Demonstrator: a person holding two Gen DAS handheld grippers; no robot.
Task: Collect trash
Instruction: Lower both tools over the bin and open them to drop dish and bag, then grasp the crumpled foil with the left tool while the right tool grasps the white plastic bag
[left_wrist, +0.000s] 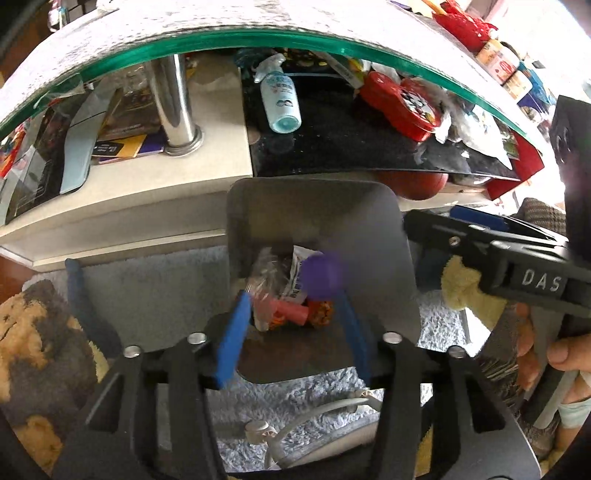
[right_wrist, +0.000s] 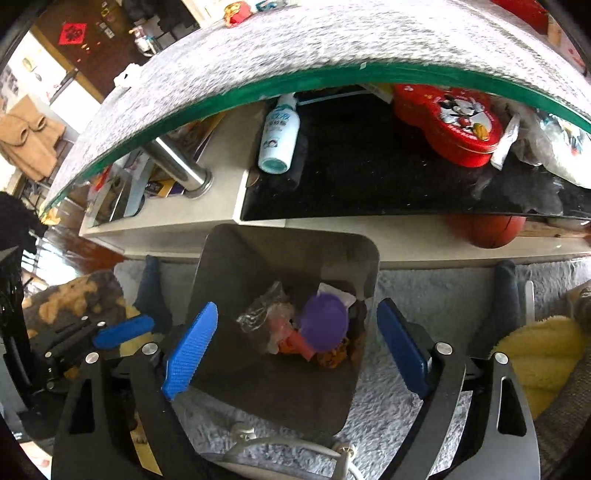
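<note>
A grey square trash bin (left_wrist: 369, 221) (right_wrist: 229, 266) stands on a pale shaggy rug in front of a glass-topped table. Inside lie clear plastic wrap (right_wrist: 264, 314), a pink-red piece (right_wrist: 291, 341), orange scraps and paper. A blurred purple object (left_wrist: 319, 275) (right_wrist: 324, 320) is in the air above the bin's contents, touching neither gripper. My left gripper (left_wrist: 291, 332) is open over the bin, its blue fingers apart. My right gripper (right_wrist: 295, 349) is open over the bin, also seen from the side in the left wrist view (left_wrist: 476, 221).
The green-edged glass tabletop (right_wrist: 332, 79) overhangs a lower shelf holding a white spray bottle (right_wrist: 279, 138), a red Mickey tin (right_wrist: 458, 122), a chrome table leg (right_wrist: 177, 166) and bags. A basketball (right_wrist: 487, 230) lies underneath. A white cable (right_wrist: 288, 443) runs across the rug. A yellow plush cloth (right_wrist: 543, 354) lies at right.
</note>
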